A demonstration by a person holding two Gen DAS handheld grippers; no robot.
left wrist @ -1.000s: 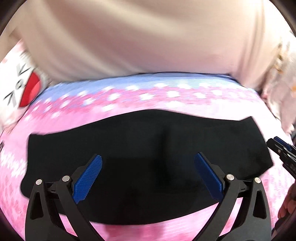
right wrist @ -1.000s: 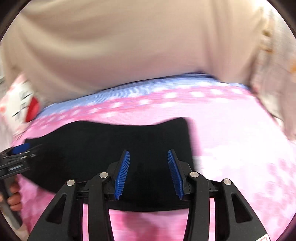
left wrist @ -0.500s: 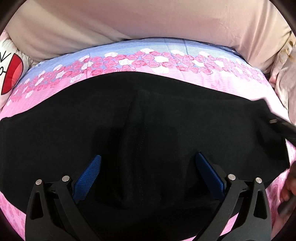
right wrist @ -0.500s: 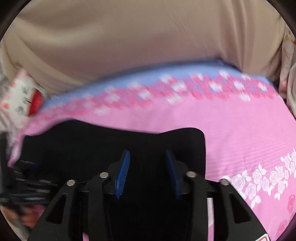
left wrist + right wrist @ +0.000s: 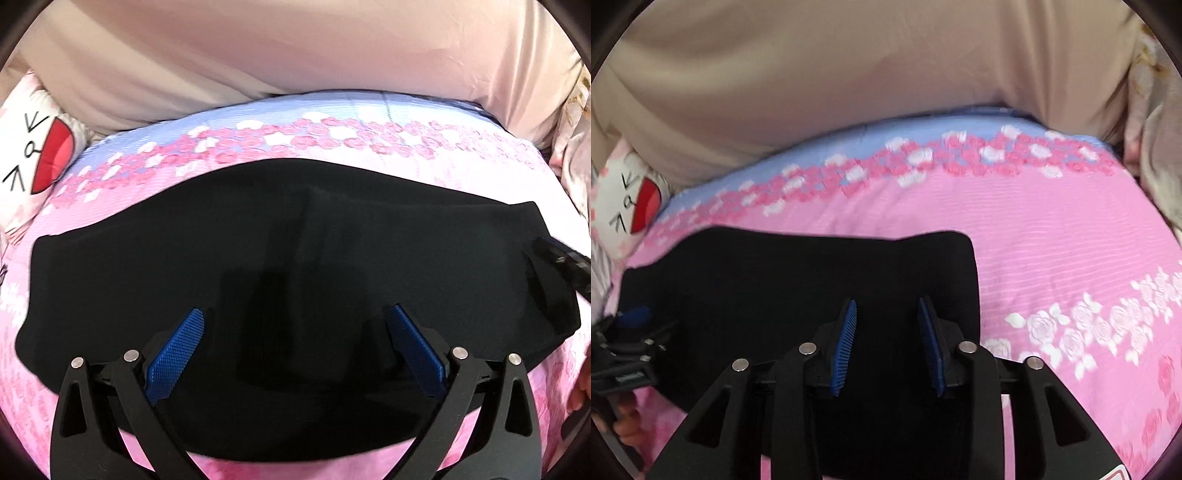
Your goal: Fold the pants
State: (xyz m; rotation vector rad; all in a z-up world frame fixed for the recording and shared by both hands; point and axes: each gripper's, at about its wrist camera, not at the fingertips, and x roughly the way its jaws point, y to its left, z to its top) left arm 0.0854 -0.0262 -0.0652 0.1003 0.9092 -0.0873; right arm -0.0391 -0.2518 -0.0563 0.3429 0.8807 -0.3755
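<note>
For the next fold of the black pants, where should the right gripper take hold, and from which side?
Judging by how the black pants lie flat as a wide band on the pink bedsheet, the rounded far-right corner looks best. The right gripper, jaws open above the cloth, could come from the bare sheet on the right, sliding one finger under the edge.

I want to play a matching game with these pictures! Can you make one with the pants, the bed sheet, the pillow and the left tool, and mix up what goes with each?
Things:
1. pants
2. bed sheet
3. pillow
4. left tool

Descriptions:
A. white with a red mouth
B. open wide, with blue pads
C. black, lying flat
D. pink with roses

Pairs: 1-C, 2-D, 3-A, 4-B
</note>
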